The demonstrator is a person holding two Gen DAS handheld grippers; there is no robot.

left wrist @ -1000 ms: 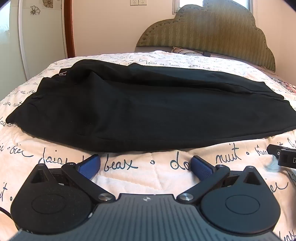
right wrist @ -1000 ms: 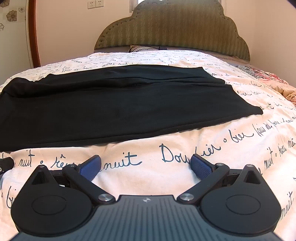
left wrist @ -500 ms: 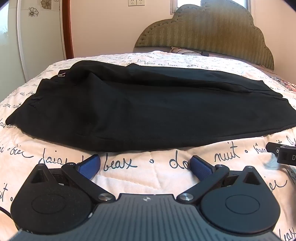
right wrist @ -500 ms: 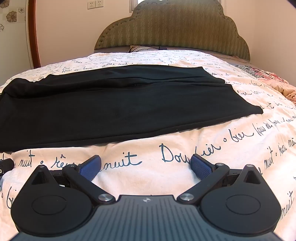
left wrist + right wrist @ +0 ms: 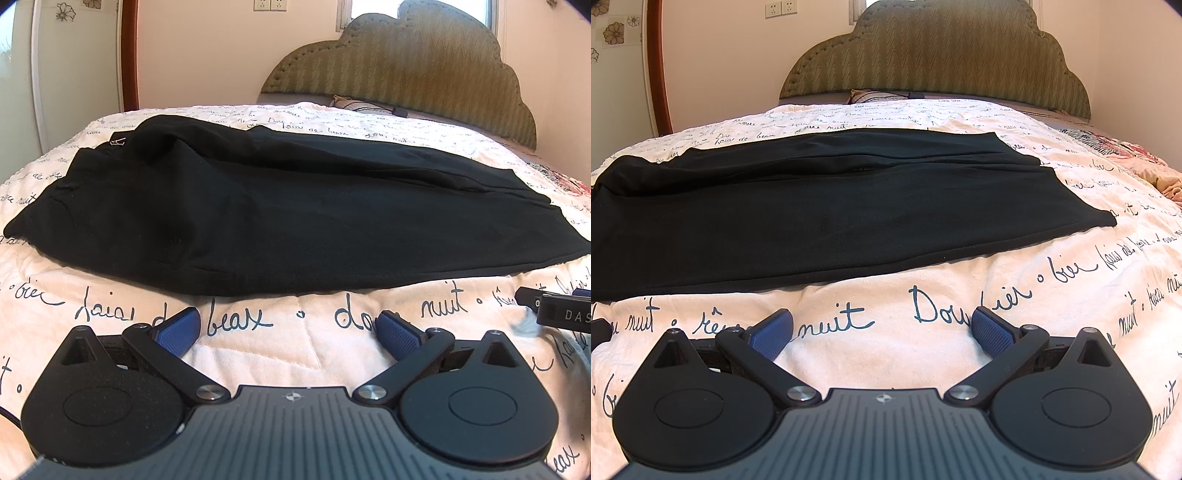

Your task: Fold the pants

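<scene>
Both tools sit low over the near edge of the bed, each with its blue-padded fingers spread wide and nothing between them. From the left wrist view, the left tool hovers over the bedspread, white with dark cursive script, just short of the near hem of the black pants. The pants lie flat across the bed, running side to side, with the waistband end toward the left, where a small metal clasp shows near the far edge. One leg lies over the other, so a long fold line runs along the far side. At the right edge of this view the tip of the right tool comes into sight, resting close to the bedspread and near the pants' hem.

From the right wrist view, the right tool is likewise apart from the cloth, over the bedspread. The pants end here in the leg cuffs, at the right, the near cuff corner reaching furthest toward the bed's side. A padded olive headboard stands behind, with a pillow at its foot.
</scene>
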